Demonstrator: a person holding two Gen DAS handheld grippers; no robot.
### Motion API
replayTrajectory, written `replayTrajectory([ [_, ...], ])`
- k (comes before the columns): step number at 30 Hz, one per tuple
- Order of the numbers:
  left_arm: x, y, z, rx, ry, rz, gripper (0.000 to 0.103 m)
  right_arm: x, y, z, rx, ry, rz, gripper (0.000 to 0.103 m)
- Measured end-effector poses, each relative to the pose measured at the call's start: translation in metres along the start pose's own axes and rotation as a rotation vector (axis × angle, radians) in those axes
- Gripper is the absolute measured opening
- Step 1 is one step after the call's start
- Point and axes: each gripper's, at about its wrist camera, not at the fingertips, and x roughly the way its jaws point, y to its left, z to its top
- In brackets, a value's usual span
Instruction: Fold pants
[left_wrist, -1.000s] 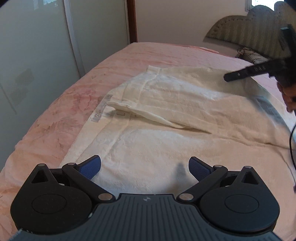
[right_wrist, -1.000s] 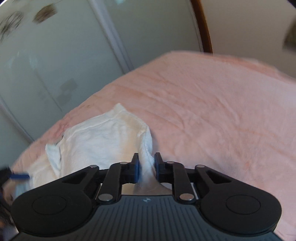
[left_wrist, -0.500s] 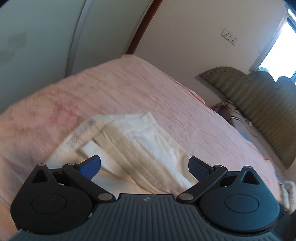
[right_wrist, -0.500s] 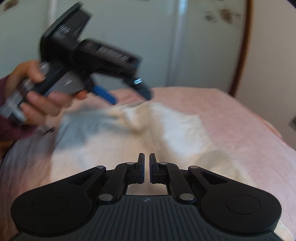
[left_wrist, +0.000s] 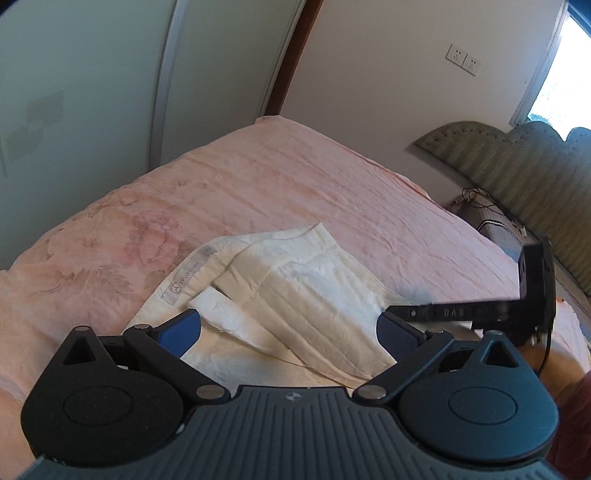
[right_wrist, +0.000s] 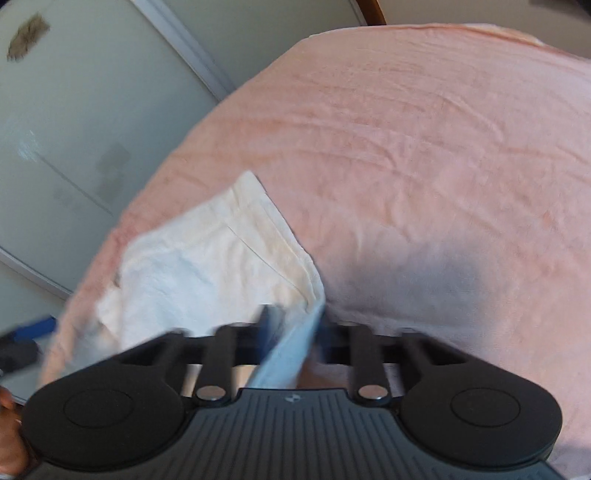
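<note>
Cream-white fabric pants (left_wrist: 291, 291), partly folded with a grey label strip along the waistband, lying on a wrinkled pink bedsheet (left_wrist: 295, 184) just ahead of the left gripper (left_wrist: 289, 328); jaws of that gripper spread wide, blue pads (left_wrist: 181, 328) clear of the cloth, nothing between them. Right gripper (right_wrist: 293, 325) blurred, jaws nearly together and just now opening a little; a bluish-white fold of the pants (right_wrist: 207, 266) running up between them, gripped as far as can be told; the rest of the garment spreading ahead and left of those jaws. Green padded headboard (left_wrist: 517, 173) far ahead and right of the left jaws.
</note>
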Motion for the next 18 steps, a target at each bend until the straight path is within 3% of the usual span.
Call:
replayTrajectory([
  [3,-0.007,0.009,0.001,-0.037,-0.024,-0.046,0.102,-0.024,0.031,-0.015,-0.108,-0.117,-0.012,0.012],
  [6,-0.018,0.018,0.003,-0.116,-0.058,-0.172,0.102,-0.055,0.111,-0.052,-0.499,-0.237,-0.147,0.011],
  [9,-0.028,0.021,0.001,-0.146,-0.084,-0.257,0.103,-0.072,0.181,-0.104,-0.796,-0.302,-0.174,0.012],
  [12,-0.026,0.024,-0.003,-0.192,-0.067,-0.270,0.103,-0.071,0.212,-0.146,-0.926,-0.308,-0.176,0.010],
  [14,-0.019,0.032,-0.007,-0.249,-0.044,-0.214,0.100,-0.066,0.218,-0.162,-0.935,-0.289,-0.156,0.010],
  [15,-0.016,0.037,-0.010,-0.276,-0.038,-0.197,0.097,-0.061,0.219,-0.166,-0.926,-0.293,-0.161,0.010],
  [17,-0.009,0.047,-0.016,-0.326,-0.016,-0.163,0.074,-0.054,0.215,-0.170,-0.876,-0.301,-0.159,0.010],
  [18,-0.006,0.053,-0.018,-0.347,0.006,-0.154,0.053,-0.052,0.212,-0.171,-0.852,-0.317,-0.158,0.010],
])
